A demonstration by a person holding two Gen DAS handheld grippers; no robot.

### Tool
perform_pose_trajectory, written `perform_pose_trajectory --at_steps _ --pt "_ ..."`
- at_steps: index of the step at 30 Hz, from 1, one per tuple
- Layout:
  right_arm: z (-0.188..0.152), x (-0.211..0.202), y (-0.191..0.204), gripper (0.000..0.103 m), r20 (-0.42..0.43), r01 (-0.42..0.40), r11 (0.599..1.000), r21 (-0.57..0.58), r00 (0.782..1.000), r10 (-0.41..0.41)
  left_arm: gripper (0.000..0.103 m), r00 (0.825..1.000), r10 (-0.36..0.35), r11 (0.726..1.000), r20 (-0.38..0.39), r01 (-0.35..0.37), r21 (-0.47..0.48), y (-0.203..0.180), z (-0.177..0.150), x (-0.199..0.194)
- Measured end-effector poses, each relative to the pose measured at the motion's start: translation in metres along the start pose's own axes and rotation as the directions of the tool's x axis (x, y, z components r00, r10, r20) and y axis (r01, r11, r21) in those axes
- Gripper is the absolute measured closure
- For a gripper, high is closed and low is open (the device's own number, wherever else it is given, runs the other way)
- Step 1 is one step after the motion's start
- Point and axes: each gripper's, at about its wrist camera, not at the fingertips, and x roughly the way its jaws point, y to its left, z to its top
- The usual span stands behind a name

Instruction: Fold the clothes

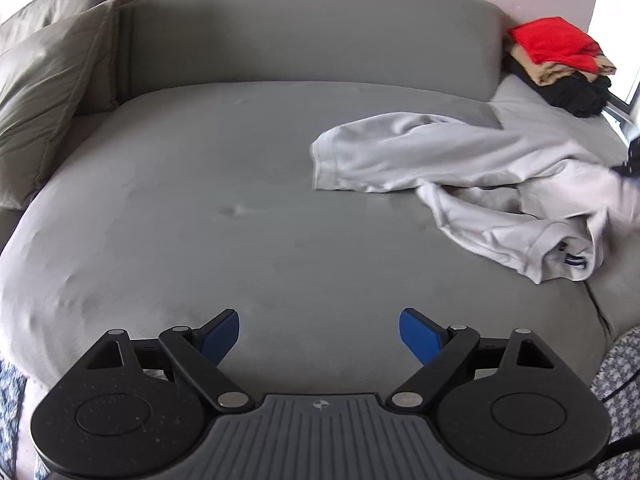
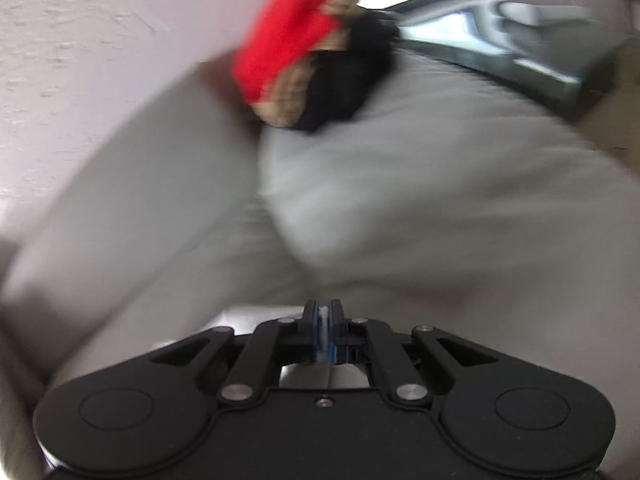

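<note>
Tilting down over the sofa (image 1: 240,208), left tongs (image 1: 319,334) gape empty; right tongs (image 2: 323,322) pinch the white shirt (image 1: 460,160).

Soft daylight fills both views. It comes from a bright, overexposed window (image 2: 424,0) at the far right, where the glass is burnt out to white. In the left wrist view the picture is sharp; the wide grey upholstered sofa seat (image 1: 240,208) shows only mild shadows, and the fisheye lens bends the edges, with dark corners. The crumpled white cotton garment (image 1: 460,168) blurs at its right end. The right wrist view is strongly motion-blurred; the folded red cloth (image 2: 284,36) is smeared.
</note>
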Motion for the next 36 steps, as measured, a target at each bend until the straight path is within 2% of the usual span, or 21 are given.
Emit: perform_pose_trajectory --at_steps 2,3,4,5,7,10,12,14,15,17,19,21,24,26,29,30,32,33,34,36 --pt "-0.008 -0.012 -0.008 0.079 -0.020 -0.001 0.997 -0.080 1.000 -0.001 0.021 1.000 -0.021 1.000 -0.008 0.021 0.008 -0.007 0.003 0.004" --pt "-0.014 -0.021 -0.010 0.067 -0.018 -0.012 0.994 -0.110 1.000 0.010 0.024 0.999 -0.032 0.999 -0.014 0.032 0.006 -0.011 0.005 0.006" --pt "-0.020 -0.031 -0.010 0.061 -0.007 -0.032 0.991 -0.132 0.999 0.031 0.026 0.999 -0.043 0.999 -0.023 0.043 0.002 -0.015 0.008 0.010" --pt "-0.026 -0.042 -0.009 0.057 0.005 -0.053 0.987 -0.152 0.998 0.055 0.032 0.998 -0.054 0.999 -0.034 0.054 -0.004 -0.020 0.012 0.015" --pt "-0.036 -0.058 -0.004 0.046 -0.006 -0.146 0.974 -0.173 0.989 0.147 0.039 0.996 -0.078 0.997 -0.045 0.078 -0.015 -0.028 0.022 0.026" --pt "-0.050 -0.074 -0.005 0.041 -0.058 -0.285 0.943 -0.171 0.958 0.279 0.043 0.989 -0.146 0.988 -0.029 0.144 -0.061 -0.035 0.043 0.047" --pt "-0.057 -0.077 -0.010 0.040 -0.076 -0.331 0.930 -0.158 0.944 0.323 0.044 0.979 -0.204 0.973 -0.024 0.200 -0.113 -0.036 0.056 0.064" --pt "-0.061 -0.076 -0.017 0.040 -0.077 -0.353 0.924 -0.144 0.935 0.345 0.048 0.959 -0.279 0.944 -0.040 0.267 -0.192 -0.030 0.067 0.084" --pt "-0.062 -0.072 -0.024 0.040 -0.077 -0.363 0.925 -0.112 0.931 0.356 0.057 0.947 -0.318 0.925 -0.049 0.299 -0.235 -0.027 0.071 0.092" --pt "-0.062 -0.064 -0.041 0.040 -0.074 -0.380 0.924 -0.038 0.924 0.376 0.065 0.921 -0.383 0.885 -0.064 0.346 -0.312 -0.021 0.077 0.108" --pt "-0.062 -0.054 -0.056 0.039 -0.074 -0.392 0.919 0.036 0.916 0.393 0.065 0.893 -0.444 0.839 -0.074 0.385 -0.384 -0.016 0.082 0.124" --pt "-0.061 -0.041 -0.072 0.039 -0.083 -0.390 0.914 0.110 0.913 0.400 0.066 0.883 -0.464 0.826 -0.070 0.403 -0.394 -0.015 0.086 0.131" --pt "-0.064 -0.027 -0.087 0.038 -0.090 -0.393 0.906 0.159 0.908 0.409 0.065 0.863 -0.502 0.801 -0.048 0.444 -0.402 -0.011 0.090 0.141" --pt "-0.068 -0.020 -0.095 0.038 -0.092 -0.395 0.901 0.179 0.905 0.415 0.066 0.833 -0.550 0.773 -0.053 0.484 -0.409 -0.009 0.090 0.152" --pt "-0.071 -0.013 -0.101 0.037 -0.096 -0.396 0.895 0.204 0.902 0.421 0.075 0.781 -0.622 0.734 -0.058 0.555 -0.391 -0.010 0.088 0.158" --pt "-0.072 -0.012 -0.103 0.036 -0.096 -0.400 0.892 0.212 0.899 0.426 0.081 0.762 -0.646 0.717 -0.050 0.583 -0.381 -0.011 0.087 0.158" --pt "-0.072 -0.010 -0.105 0.034 -0.096 -0.410 0.883 0.226 0.893 0.440 0.089 0.722 -0.692 0.670 -0.014 0.635 -0.385 -0.009 0.085 0.157" --pt "-0.072 -0.010 -0.105 0.032 -0.094 -0.418 0.878 0.232 0.889 0.448 0.089 0.703 -0.711 0.646 0.004 0.655 -0.392 -0.007 0.084 0.158" --pt "-0.072 -0.010 -0.107 0.032 -0.091 -0.422 0.875 0.237 0.887 0.453 0.089 0.697 -0.717 0.633 0.013 0.660 -0.405 -0.006 0.083 0.159" --pt "-0.072 -0.010 -0.108 0.032 -0.082 -0.427 0.871 0.245 0.886 0.457 0.090 0.720 -0.694 0.648 0.002 0.626 -0.433 -0.004 0.081 0.164"
